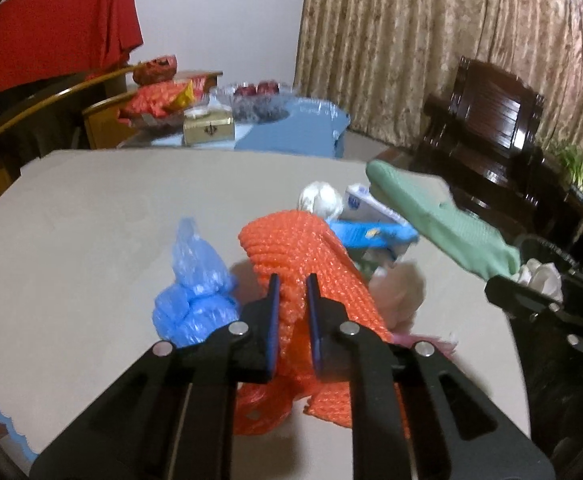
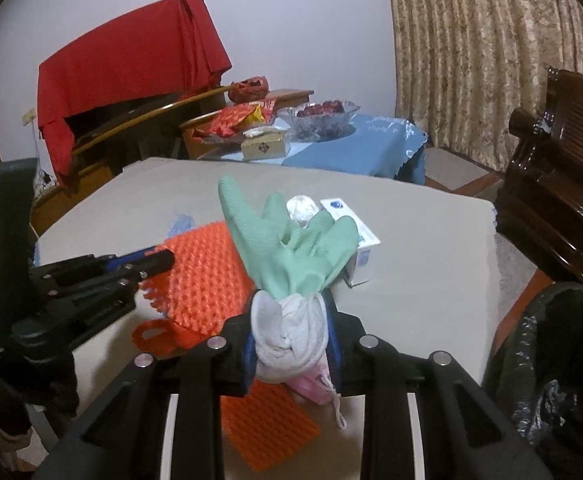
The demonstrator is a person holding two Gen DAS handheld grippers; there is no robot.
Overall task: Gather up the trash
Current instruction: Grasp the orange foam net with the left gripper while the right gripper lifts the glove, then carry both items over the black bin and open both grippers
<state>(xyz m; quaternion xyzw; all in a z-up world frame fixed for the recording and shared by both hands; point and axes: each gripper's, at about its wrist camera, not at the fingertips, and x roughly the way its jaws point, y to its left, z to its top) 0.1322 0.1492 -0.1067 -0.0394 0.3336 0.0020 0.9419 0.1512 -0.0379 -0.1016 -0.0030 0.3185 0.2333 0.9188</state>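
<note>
Trash on a beige-topped table (image 1: 91, 240), catalogued by holder and place. Left gripper (image 1: 293, 292): jaws pressed in on a fold of the orange mesh produce bag (image 1: 291, 248), which rises as a hump toward the middle of the tabletop and trails down to the near edge, one loop handle showing in the right wrist view. Right gripper (image 2: 289, 340): jaws pinching the bunched white cuff of a green rubber glove (image 2: 291, 248), the green fingers standing up and fanned above the tips, the glove lifted off the tabletop; something pink with a white string hangs just below the cuff, too blurred to name. Blue plastic bag (image 1: 195, 292), knotted and crumpled, lying just beside the mesh bag on its left. White crumpled wad (image 1: 319, 200) and white carton with blue print (image 2: 355, 248), both behind the mesh bag toward the far right corner. Bin lined with a black bag (image 2: 551, 360), on the floor off the table's right edge. Beyond the far edge: a second table under a blue cloth (image 2: 363, 148) bearing a glass bowl of red fruit (image 2: 319, 116) and a gold tissue box (image 2: 263, 144).
</note>
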